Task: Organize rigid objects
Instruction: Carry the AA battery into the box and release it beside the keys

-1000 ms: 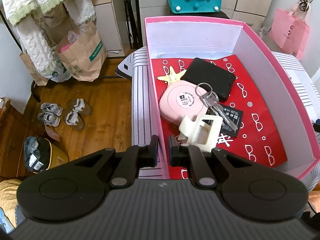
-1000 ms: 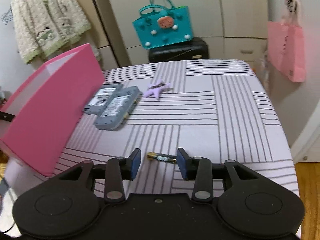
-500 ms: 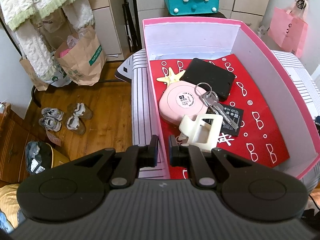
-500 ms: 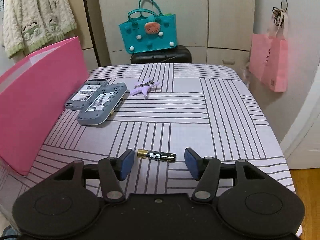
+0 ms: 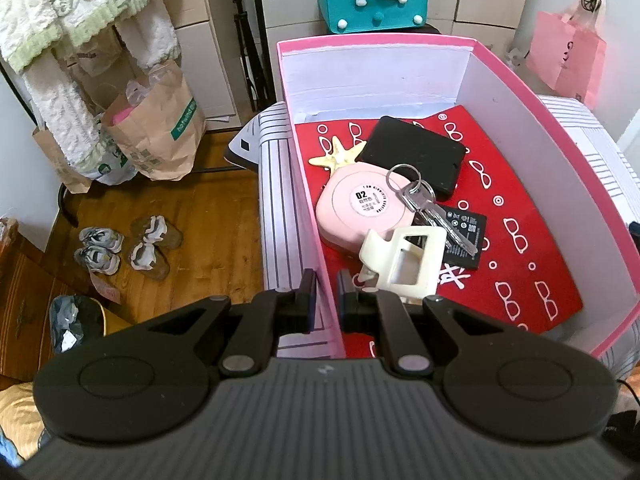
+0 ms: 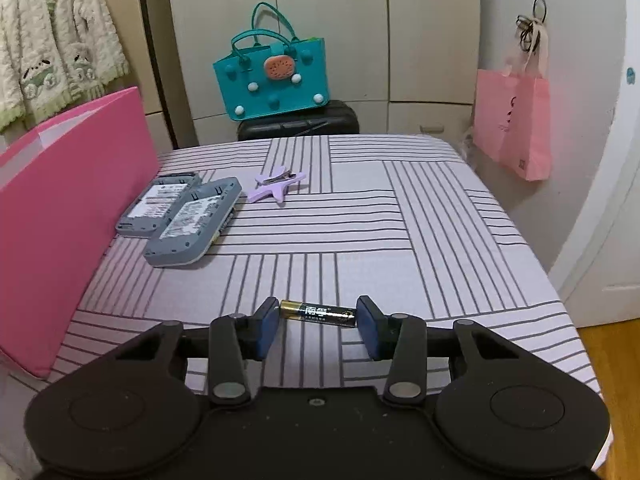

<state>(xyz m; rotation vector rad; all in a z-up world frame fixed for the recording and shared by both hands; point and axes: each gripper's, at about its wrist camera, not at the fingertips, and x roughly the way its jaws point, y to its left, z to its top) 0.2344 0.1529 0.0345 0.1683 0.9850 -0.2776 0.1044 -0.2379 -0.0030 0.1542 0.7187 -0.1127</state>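
My left gripper (image 5: 325, 294) is pinching the near side wall of the pink box (image 5: 552, 128), fingers pressed together on it, steadying it on the striped surface (image 6: 400, 240). In the box already: a pink round case (image 5: 356, 210), keys (image 5: 428, 204), a black wallet (image 5: 416, 156), a flat battery pack (image 5: 466, 236), a cream clip (image 5: 404, 266), a yellow star clip (image 5: 338, 154). My right gripper (image 6: 318, 322) hangs low over the AA battery (image 6: 318, 313), which lies crosswise on the surface between the blue fingers (image 6: 267, 326); they are closing, pads at each end but not visibly pressing yet. Risks as I judge them: gripping end to end on a round, slick cell could make it pop out or roll off the front edge; a grip too high may only nudge it. Still left outside, just beside the box: two grey devices (image 6: 192, 226) and a purple star clip (image 6: 280, 186). If my left grip slips, the box could shift when I drop things in.
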